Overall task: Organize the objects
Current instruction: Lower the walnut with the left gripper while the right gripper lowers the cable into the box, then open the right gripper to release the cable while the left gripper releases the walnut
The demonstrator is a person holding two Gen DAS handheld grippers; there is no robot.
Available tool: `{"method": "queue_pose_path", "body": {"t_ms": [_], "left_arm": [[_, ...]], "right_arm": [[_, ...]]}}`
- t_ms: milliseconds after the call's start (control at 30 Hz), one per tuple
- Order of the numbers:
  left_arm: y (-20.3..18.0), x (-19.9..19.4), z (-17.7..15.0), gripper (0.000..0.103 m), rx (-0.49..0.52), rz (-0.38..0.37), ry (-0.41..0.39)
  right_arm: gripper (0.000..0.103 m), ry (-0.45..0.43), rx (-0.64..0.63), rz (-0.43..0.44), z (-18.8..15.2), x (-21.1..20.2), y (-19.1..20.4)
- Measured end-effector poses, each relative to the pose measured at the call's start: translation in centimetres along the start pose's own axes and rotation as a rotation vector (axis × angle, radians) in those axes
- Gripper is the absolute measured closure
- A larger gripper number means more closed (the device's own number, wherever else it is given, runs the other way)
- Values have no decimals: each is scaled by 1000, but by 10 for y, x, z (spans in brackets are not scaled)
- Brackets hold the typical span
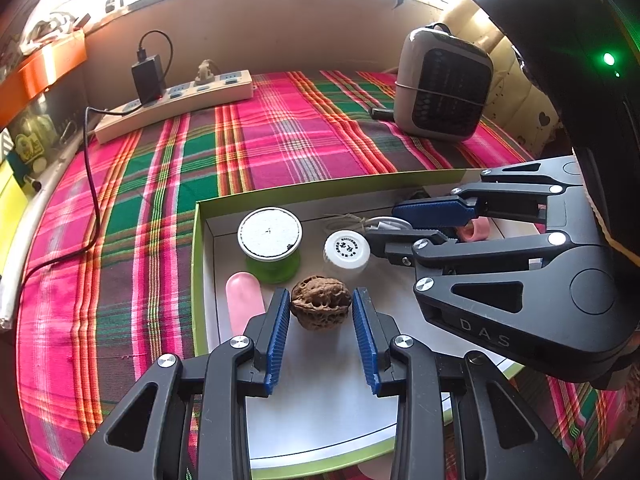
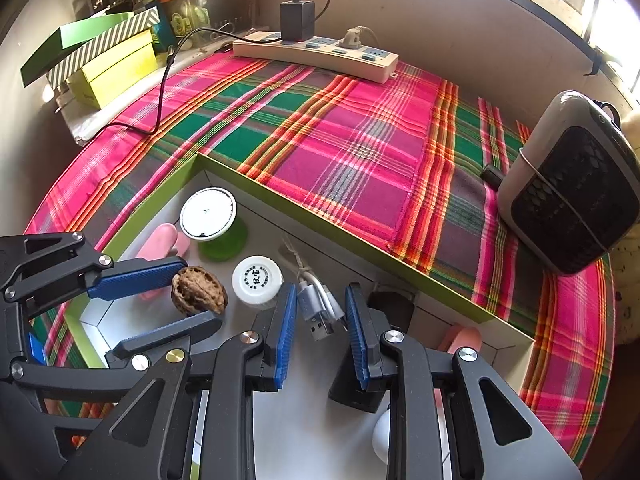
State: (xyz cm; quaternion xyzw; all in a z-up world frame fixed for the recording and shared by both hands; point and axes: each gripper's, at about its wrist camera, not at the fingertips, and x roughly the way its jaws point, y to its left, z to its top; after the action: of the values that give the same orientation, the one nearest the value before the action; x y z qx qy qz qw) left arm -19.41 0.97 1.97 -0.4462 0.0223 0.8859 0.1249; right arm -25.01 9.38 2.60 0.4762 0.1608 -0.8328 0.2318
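A brown walnut (image 1: 320, 302) lies in a green-rimmed white box (image 1: 199, 264) on the plaid cloth. My left gripper (image 1: 321, 310) is open, its blue pads on either side of the walnut with small gaps. In the right wrist view the walnut (image 2: 199, 290) sits between the left gripper's fingers (image 2: 136, 278). My right gripper (image 2: 321, 308) is open around a silver USB cable plug (image 2: 316, 312); it also shows in the left wrist view (image 1: 390, 222). A white-capped bottle (image 1: 346, 249), a green spool with a white top (image 1: 270, 234) and a pink oblong (image 1: 243, 300) lie nearby.
A pink ring (image 1: 474, 230) lies at the box's far side. A power strip (image 1: 176, 100) with a black charger (image 1: 149, 76) and a grey heater (image 1: 442, 84) stand on the plaid cloth (image 1: 280, 140). Stacked boxes (image 2: 104, 60) sit at the far left.
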Motion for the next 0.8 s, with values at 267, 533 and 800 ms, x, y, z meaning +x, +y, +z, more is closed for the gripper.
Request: {"method": "queue_pose_path", "body": {"t_ms": [267, 533, 800], "left_arm": [[-1, 0, 0, 73, -2, 3, 1], [1, -1, 1, 72, -6, 2, 3], [1, -4, -3, 72, -11, 1, 10]], "right_arm": [[76, -3, 6, 4, 0, 0, 0], [67, -20, 18, 13, -3, -5, 1], [67, -32, 25, 1, -7, -12, 2]]}}
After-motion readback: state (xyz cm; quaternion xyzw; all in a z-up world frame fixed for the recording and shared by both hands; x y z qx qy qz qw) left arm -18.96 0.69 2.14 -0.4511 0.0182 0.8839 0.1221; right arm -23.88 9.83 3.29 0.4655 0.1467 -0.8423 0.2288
